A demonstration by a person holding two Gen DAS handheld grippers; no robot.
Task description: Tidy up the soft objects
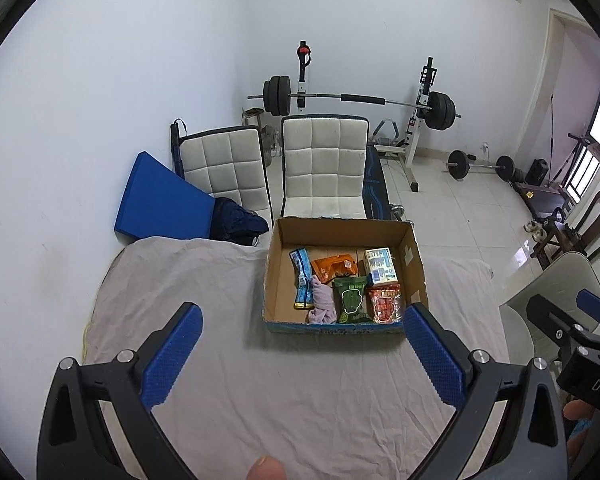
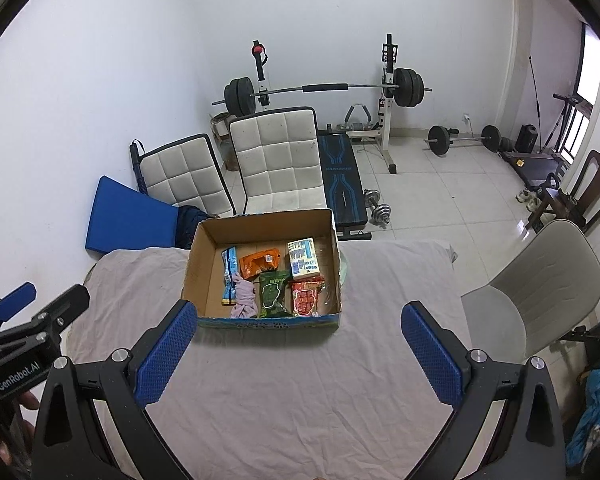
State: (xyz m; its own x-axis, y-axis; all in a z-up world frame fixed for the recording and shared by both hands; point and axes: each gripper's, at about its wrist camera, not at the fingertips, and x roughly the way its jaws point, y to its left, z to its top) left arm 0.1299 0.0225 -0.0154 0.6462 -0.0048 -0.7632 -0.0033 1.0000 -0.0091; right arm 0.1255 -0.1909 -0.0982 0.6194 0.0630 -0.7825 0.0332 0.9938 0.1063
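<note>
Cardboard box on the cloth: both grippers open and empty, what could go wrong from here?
1. The cardboard box sits on a wrinkled grey cloth; nudging a wall could slide it and bunch the cloth.
2. The packets lie tight together: the green packet touches the red packet and the purple cloth, so a grab may snag a neighbour.
3. The left gripper and right gripper face the same box and could collide.

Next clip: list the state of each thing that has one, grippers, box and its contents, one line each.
left gripper: open, empty, above the cloth.
right gripper: open, empty.
cardboard box: open-topped, upright on the cloth-covered table.
green packet: lying flat in the box.
red packet: lying flat.
pink cloth: crumpled in the box.
</note>
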